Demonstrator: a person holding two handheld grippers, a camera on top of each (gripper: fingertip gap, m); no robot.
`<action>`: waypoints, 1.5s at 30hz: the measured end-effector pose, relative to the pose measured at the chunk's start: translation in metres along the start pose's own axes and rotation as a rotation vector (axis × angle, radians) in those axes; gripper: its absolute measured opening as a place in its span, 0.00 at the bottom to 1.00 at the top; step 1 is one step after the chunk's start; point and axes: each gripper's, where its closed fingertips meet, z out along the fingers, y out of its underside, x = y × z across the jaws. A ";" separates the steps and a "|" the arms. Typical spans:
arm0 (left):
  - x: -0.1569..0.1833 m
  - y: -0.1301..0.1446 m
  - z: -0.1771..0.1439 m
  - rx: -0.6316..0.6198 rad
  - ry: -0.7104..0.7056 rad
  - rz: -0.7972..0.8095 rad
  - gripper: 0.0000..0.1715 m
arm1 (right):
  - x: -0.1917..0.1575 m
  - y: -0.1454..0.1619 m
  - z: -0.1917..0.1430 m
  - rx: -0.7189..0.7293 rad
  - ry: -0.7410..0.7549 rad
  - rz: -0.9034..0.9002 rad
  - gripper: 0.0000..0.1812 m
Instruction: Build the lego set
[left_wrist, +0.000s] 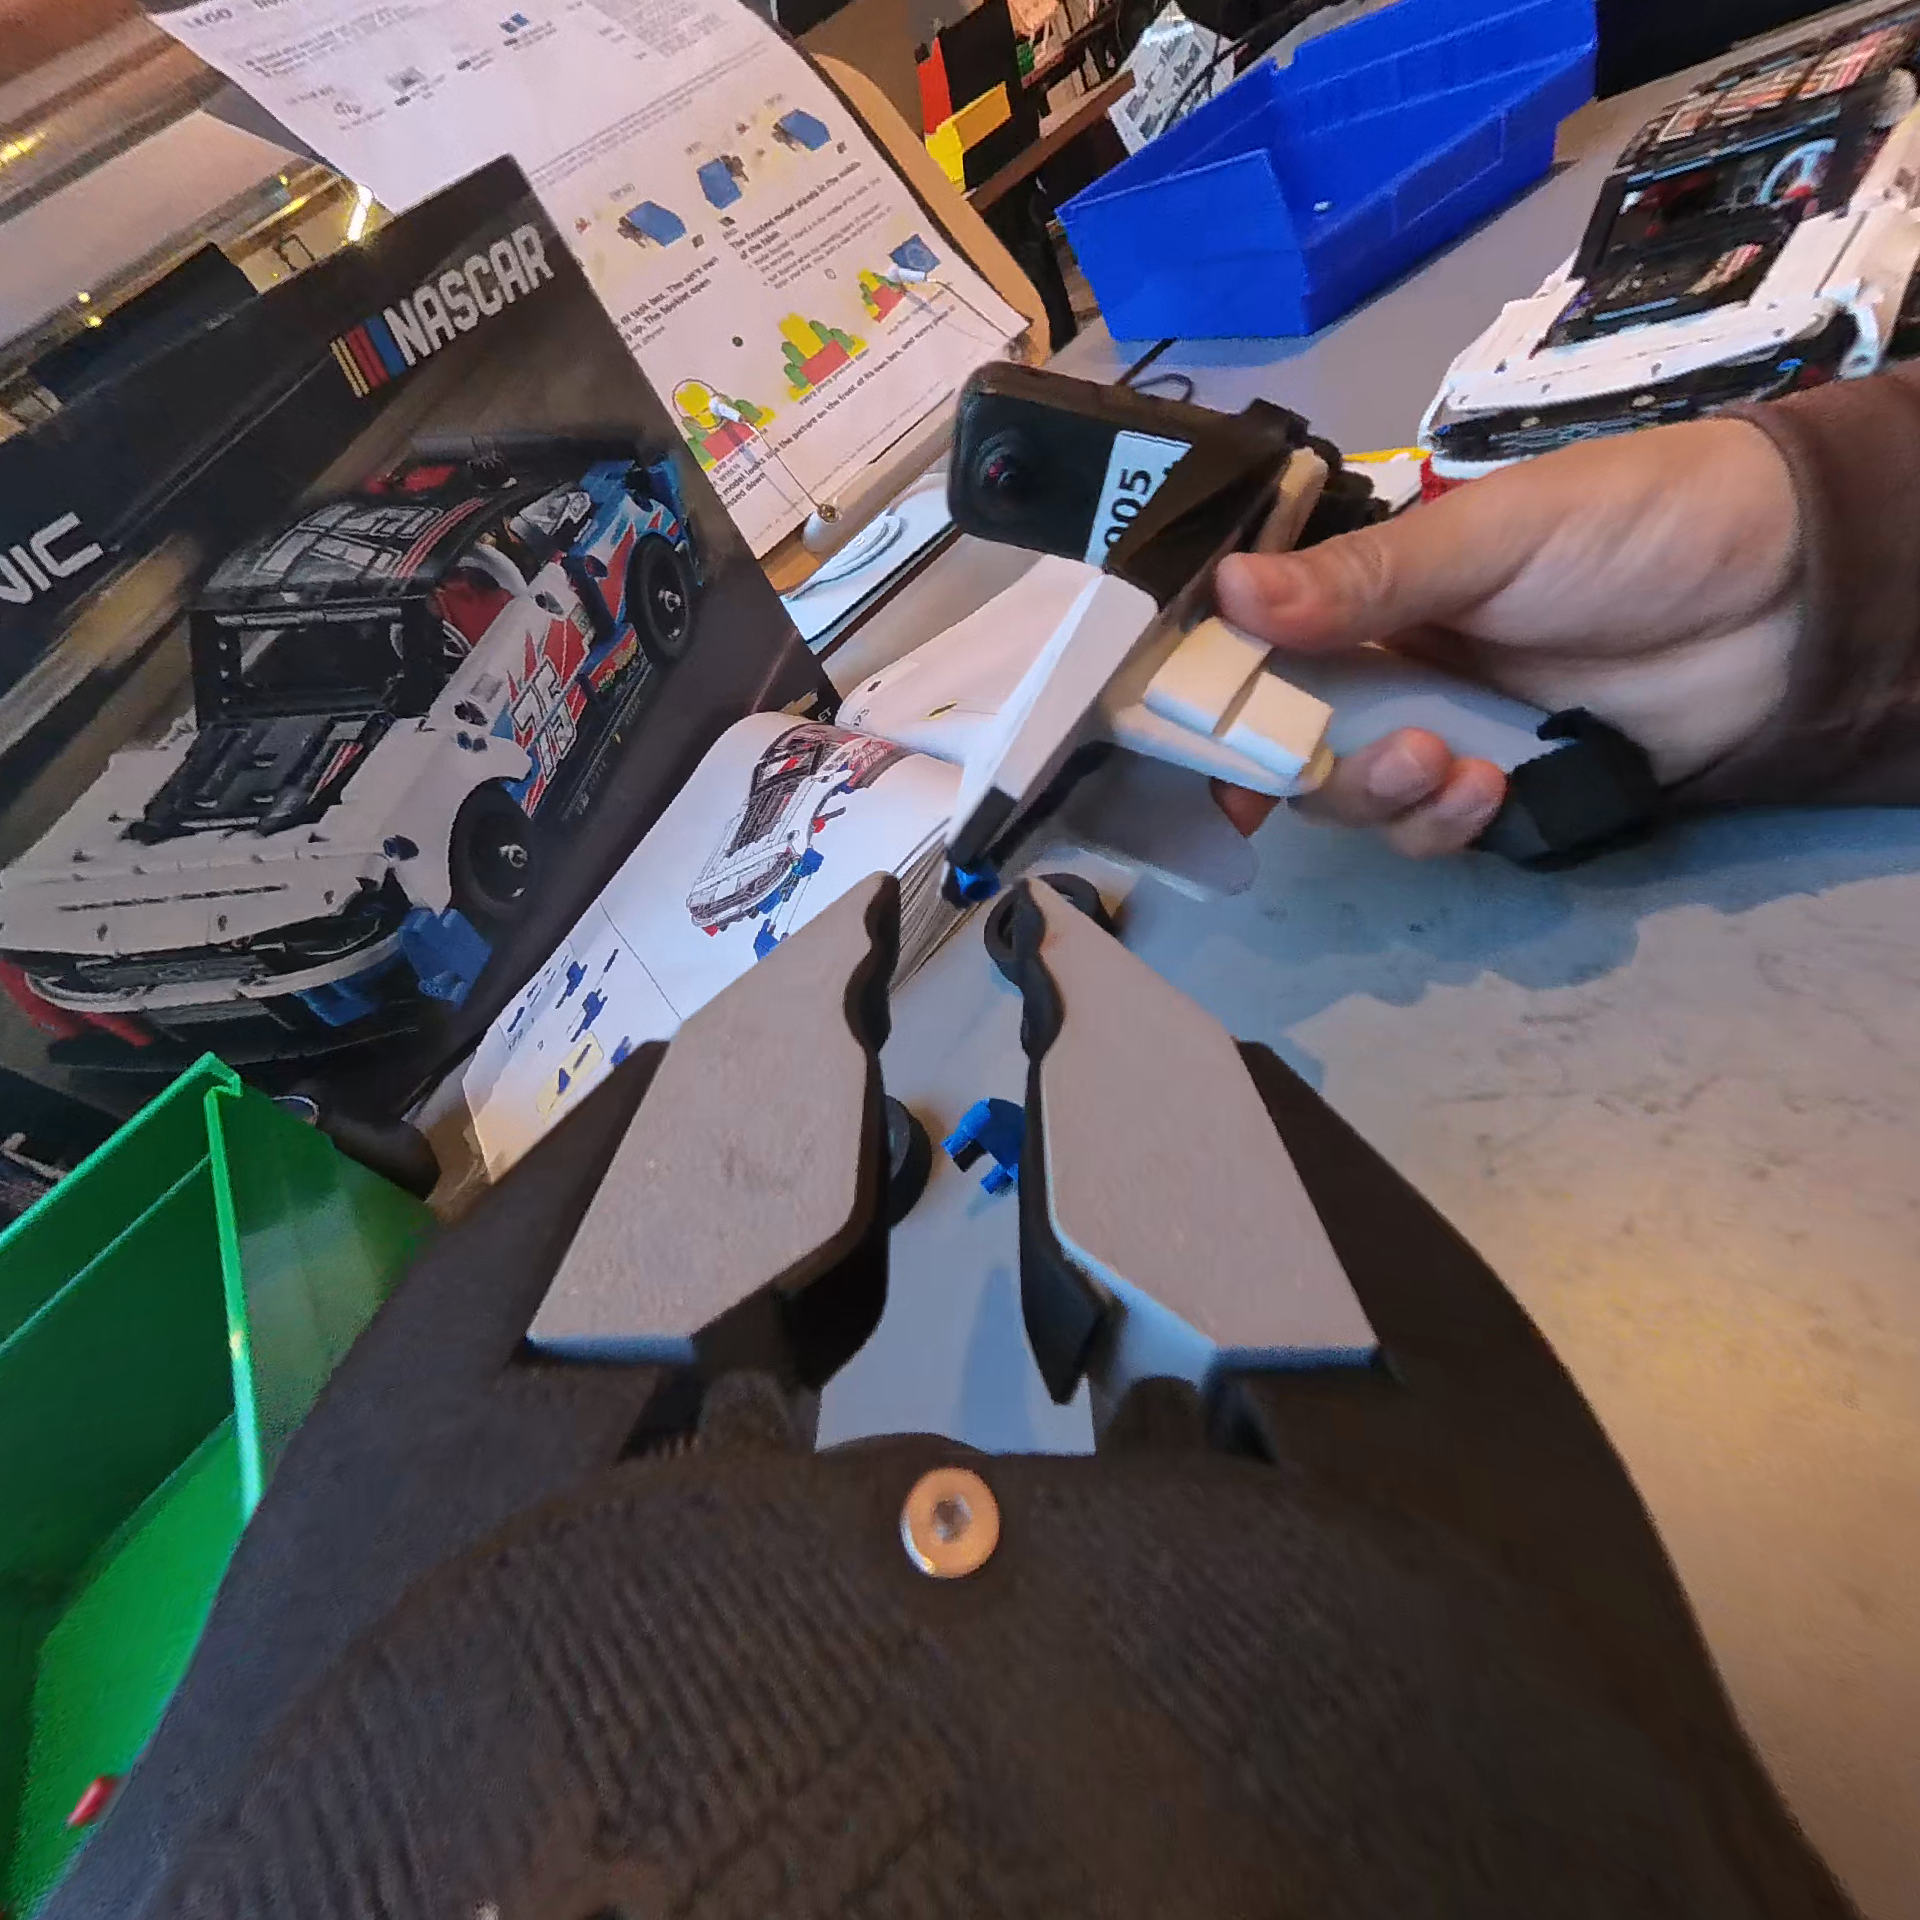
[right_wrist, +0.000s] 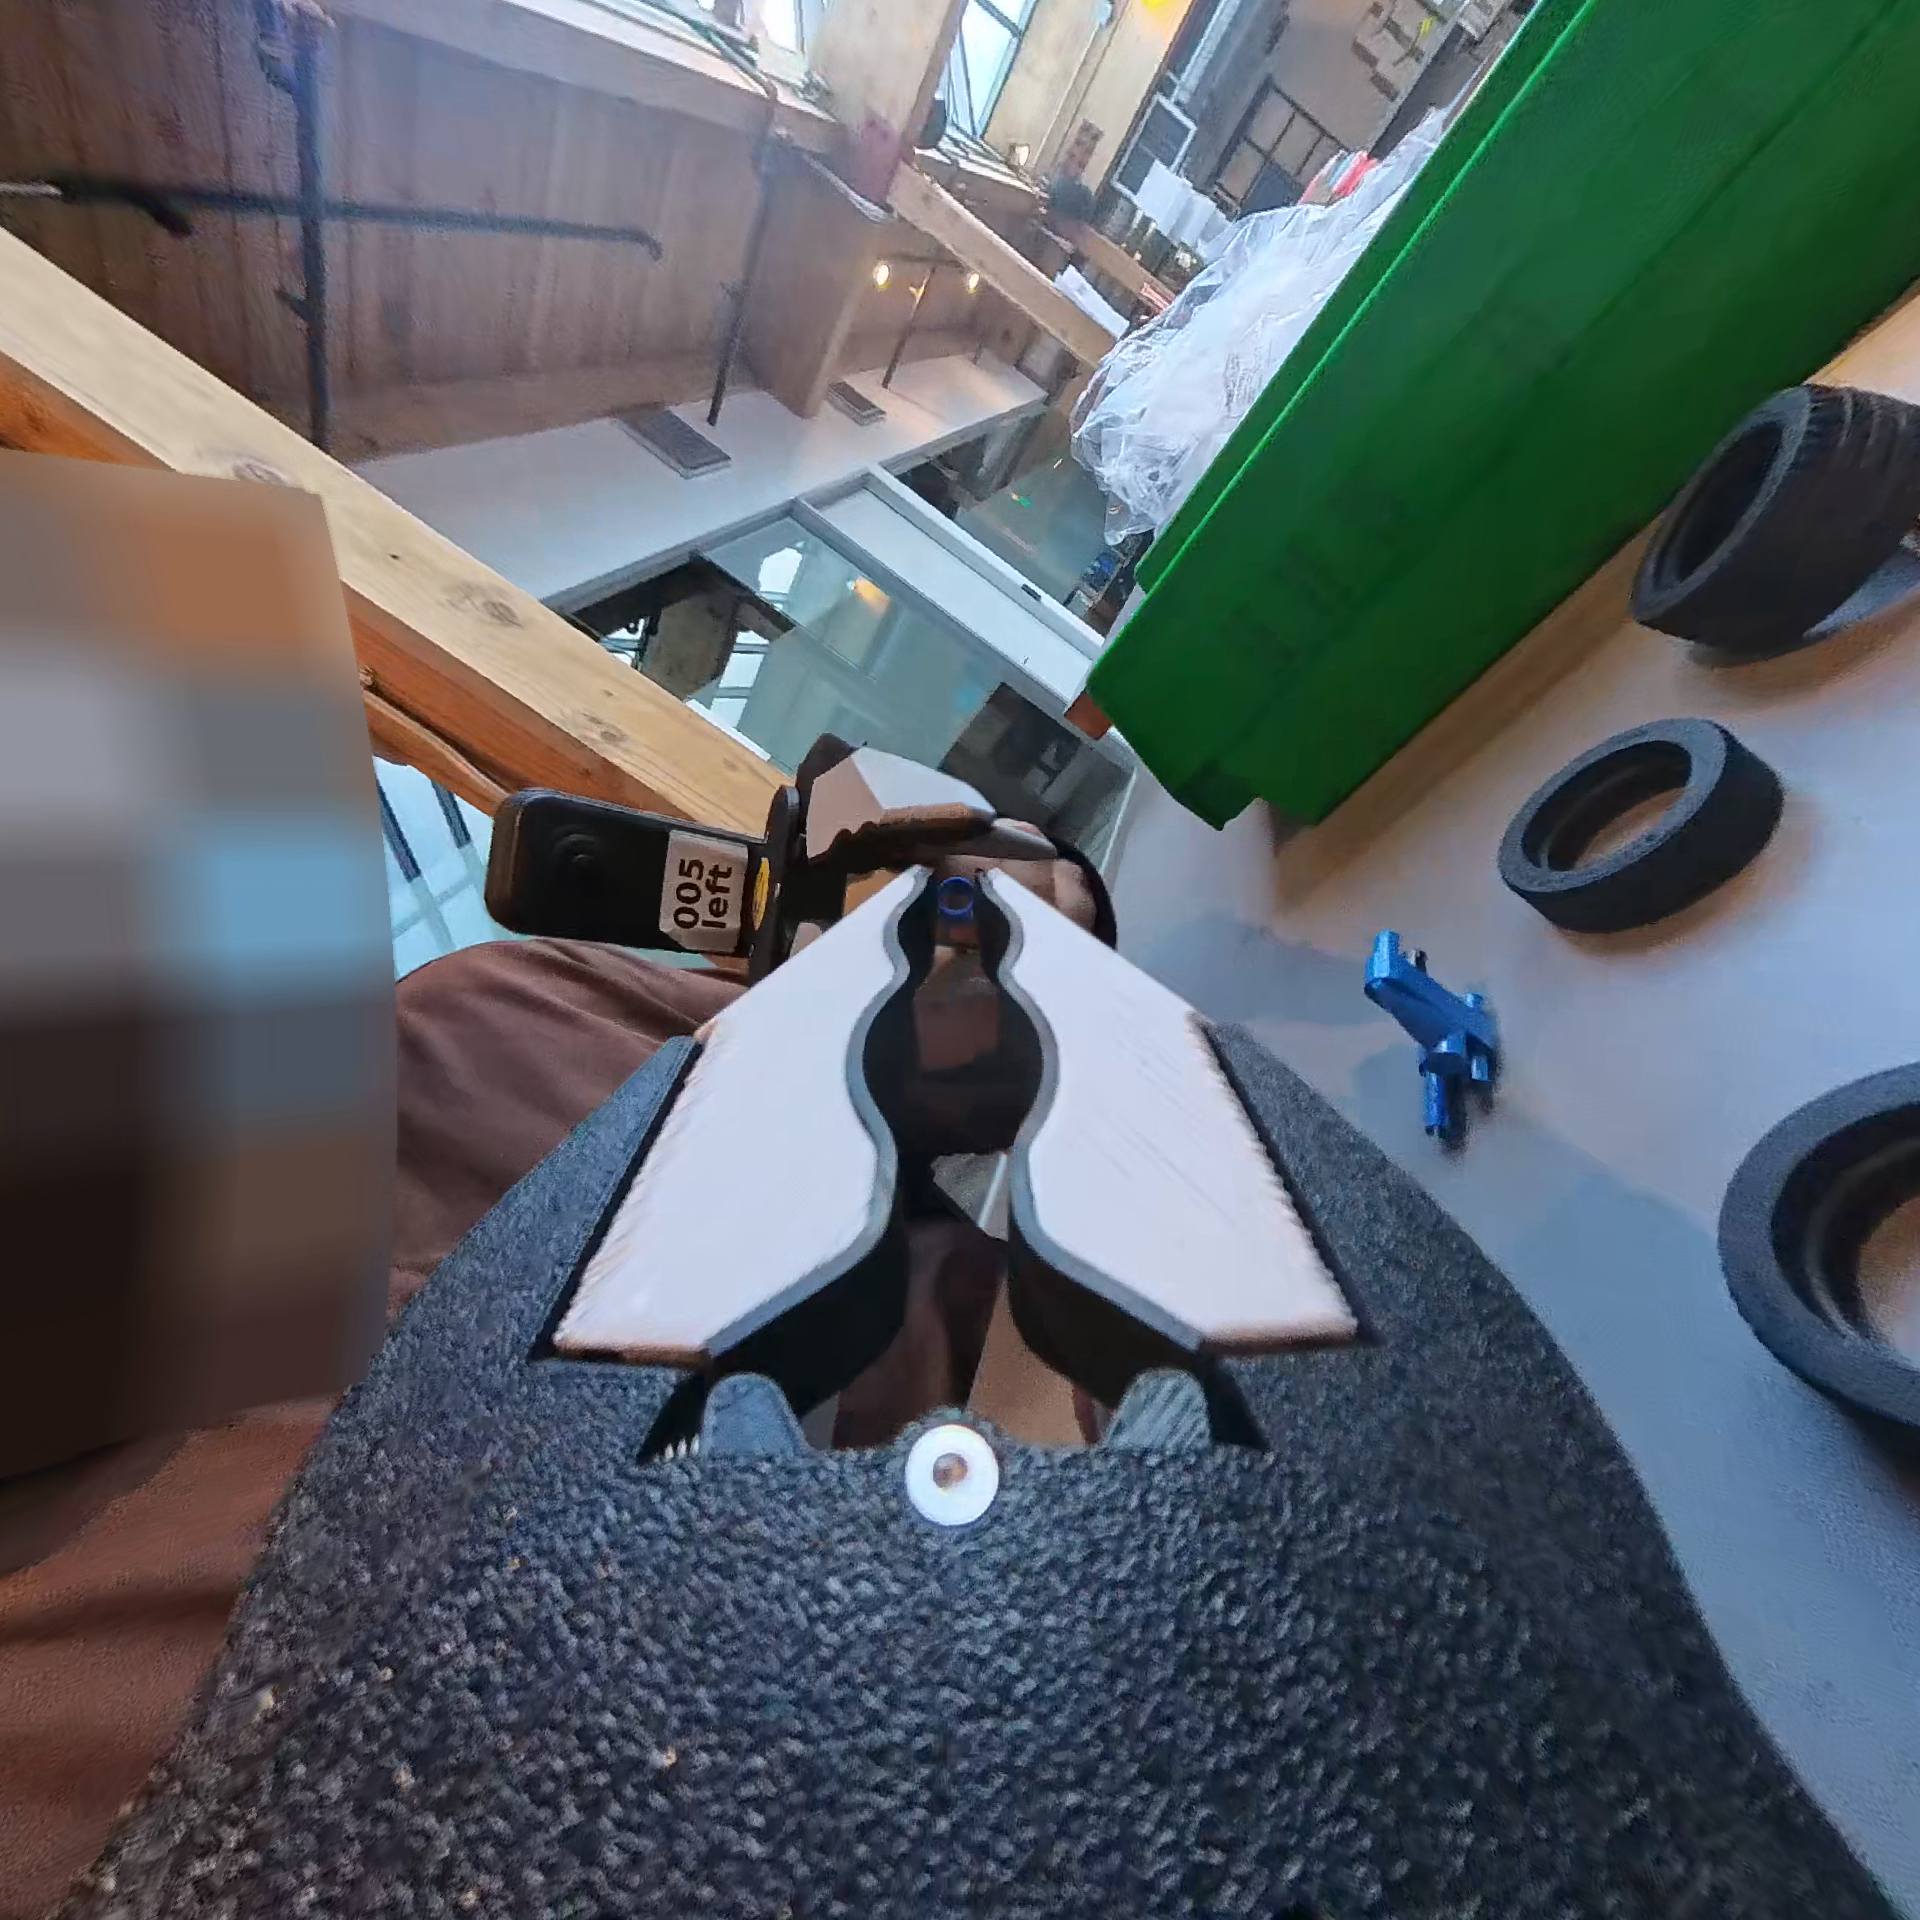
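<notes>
Right tongs (right_wrist: 954, 896) pinch a small blue pin (right_wrist: 953, 891); left tongs (left_wrist: 951, 909), wavy-edged, stand empty and parted

A grey, mottled table (left_wrist: 1558, 1091) carries a green bin (left_wrist: 125, 1351), a blue bin (left_wrist: 1299, 208), the set's box (left_wrist: 364, 623), an open instruction booklet (left_wrist: 727, 883) and a part-built white car model (left_wrist: 1714, 260). Loose on it lie a small blue piece (right_wrist: 1439, 1029) and three black tyres (right_wrist: 1636, 821).
</notes>
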 end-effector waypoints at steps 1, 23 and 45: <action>-0.001 0.001 0.001 0.001 -0.002 -0.013 0.10 | 0.001 0.000 0.000 0.006 0.002 0.004 0.04; 0.001 -0.001 0.003 0.043 0.024 0.243 0.03 | 0.003 -0.008 -0.009 0.044 0.055 -0.036 0.02; 0.042 -0.011 -0.028 0.236 0.078 0.911 0.03 | -0.017 0.045 -0.007 -0.458 0.351 -0.894 0.04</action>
